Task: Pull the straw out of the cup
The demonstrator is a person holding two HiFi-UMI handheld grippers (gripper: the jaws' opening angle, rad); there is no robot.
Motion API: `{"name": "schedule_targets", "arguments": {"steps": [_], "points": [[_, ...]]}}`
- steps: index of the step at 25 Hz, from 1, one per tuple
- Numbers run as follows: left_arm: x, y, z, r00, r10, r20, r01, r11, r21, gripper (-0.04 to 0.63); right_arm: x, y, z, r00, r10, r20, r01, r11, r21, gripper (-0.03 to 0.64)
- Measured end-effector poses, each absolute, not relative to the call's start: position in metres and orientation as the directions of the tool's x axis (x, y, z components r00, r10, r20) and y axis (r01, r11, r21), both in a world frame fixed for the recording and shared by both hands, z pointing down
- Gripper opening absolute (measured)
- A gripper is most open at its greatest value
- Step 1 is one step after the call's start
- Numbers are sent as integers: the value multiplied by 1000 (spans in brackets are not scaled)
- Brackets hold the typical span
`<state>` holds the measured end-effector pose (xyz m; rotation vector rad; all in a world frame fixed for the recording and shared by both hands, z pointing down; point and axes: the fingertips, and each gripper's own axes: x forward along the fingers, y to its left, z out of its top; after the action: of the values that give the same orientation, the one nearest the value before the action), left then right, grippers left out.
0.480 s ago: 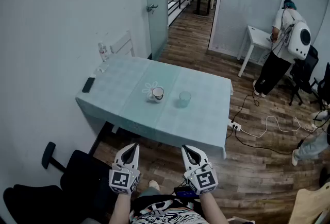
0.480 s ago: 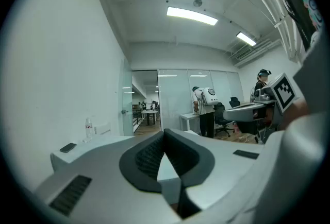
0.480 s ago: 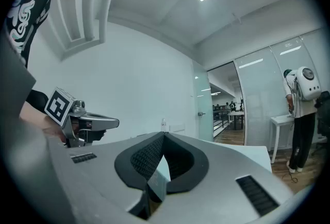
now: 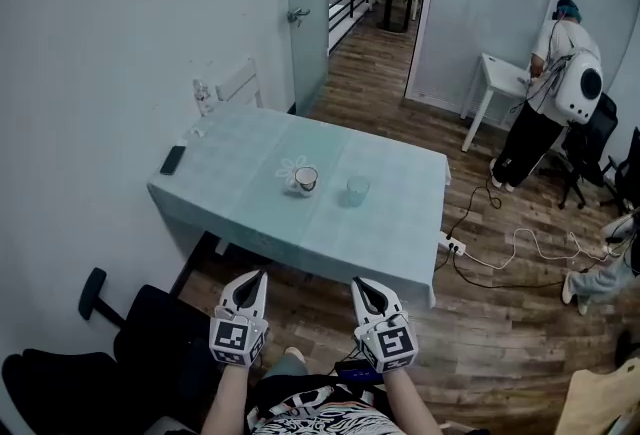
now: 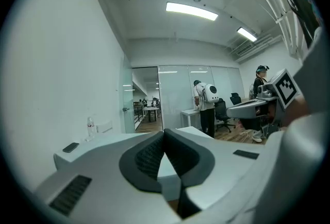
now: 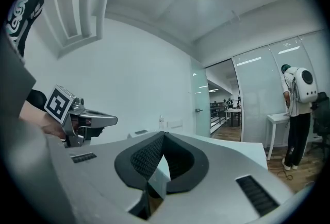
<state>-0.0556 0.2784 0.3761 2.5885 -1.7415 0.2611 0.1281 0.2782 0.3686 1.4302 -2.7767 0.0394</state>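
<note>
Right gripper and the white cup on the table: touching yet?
Apart. The head view shows the right gripper low near the person's body, with floor between it and the table's near edge; the white cup stands mid-table.

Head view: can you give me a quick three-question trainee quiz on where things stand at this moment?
1. True or false: the left tongs and the right tongs are both shut and hold nothing.
2. Multiple choice: in the head view, the mug stands A) left of the clear cup, B) right of it, C) inside it.
3. Short answer: what dark flat thing lies near the left edge of the table?
Key: 1 true; 2 A; 3 a phone.
</note>
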Motion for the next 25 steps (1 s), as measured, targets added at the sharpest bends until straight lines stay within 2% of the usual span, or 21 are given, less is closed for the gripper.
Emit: {"name": "schedule_targets", "arguments": {"steps": [5,15,25], "points": [[-54,277,379,352,-923,155,-929,-364,-60,8,135,273,367,-557,-830,28,-830,555,-47,12],[-63,271,382,333,-929,161,-934,-349,-78,8,127,269,370,-534,-844,38,-845,535,-8,12],[-70,204,394,356,-923,148,-928,-367,-57,8,114,211,381,-510,-858,57,-859,511,17,12]]}}
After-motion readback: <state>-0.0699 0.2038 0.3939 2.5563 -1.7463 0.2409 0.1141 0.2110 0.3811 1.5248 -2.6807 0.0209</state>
